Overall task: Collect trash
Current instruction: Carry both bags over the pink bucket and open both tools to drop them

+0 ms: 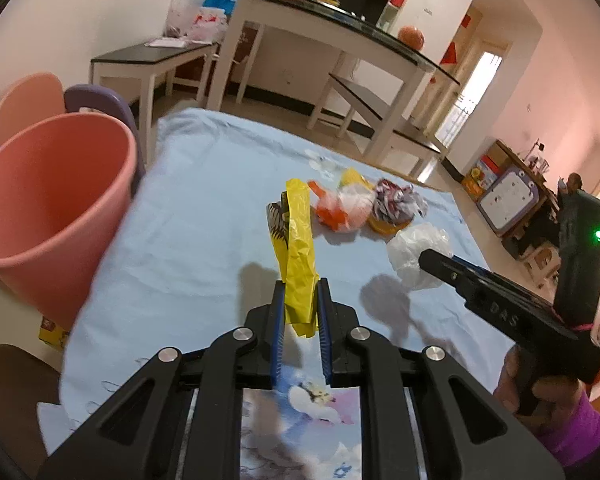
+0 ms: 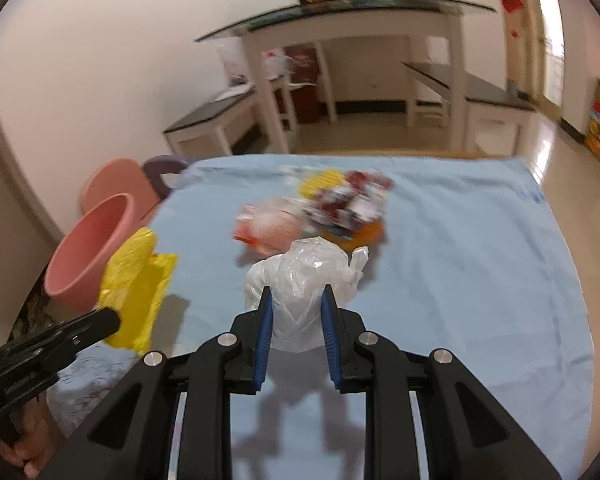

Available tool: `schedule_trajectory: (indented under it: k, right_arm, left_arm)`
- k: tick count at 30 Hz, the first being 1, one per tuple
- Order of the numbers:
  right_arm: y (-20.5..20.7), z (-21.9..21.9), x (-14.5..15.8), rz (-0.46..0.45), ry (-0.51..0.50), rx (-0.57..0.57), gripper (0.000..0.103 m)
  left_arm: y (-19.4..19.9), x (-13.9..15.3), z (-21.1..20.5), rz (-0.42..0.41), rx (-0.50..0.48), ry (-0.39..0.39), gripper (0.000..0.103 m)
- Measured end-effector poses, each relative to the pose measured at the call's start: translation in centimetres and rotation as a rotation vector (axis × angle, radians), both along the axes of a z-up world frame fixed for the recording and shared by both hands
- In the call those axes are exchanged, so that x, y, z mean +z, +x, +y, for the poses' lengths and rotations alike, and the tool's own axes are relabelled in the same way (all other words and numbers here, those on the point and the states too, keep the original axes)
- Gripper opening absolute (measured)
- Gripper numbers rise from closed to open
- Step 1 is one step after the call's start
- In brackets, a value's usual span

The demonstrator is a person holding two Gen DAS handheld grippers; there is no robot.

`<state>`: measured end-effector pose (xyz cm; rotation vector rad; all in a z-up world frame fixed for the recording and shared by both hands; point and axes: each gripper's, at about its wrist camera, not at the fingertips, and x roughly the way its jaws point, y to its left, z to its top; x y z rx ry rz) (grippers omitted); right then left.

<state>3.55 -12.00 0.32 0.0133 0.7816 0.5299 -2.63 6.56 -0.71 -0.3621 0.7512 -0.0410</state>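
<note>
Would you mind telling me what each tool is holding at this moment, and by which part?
The left tool grips the yellow wrapper by its lower end. The right tool pinches the clear plastic bag at its near side.

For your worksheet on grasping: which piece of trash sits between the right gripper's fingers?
The crumpled clear white bag; the right gripper straddles it, apart from the pile.

Yellow wrapper (image 1: pixel 298 256) in left tool (image 1: pixel 301 308)
</note>
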Motion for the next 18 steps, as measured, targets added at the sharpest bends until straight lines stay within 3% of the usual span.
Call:
schedule_trajectory:
  k: [18]
  right_arm:
    - [-1.0, 13.0, 4.2, -0.092, 0.047, 0.283, 0.023]
  left_arm:
    - [-3.5, 3.9, 7.6, -0.141, 0.262, 0.120, 0.015]
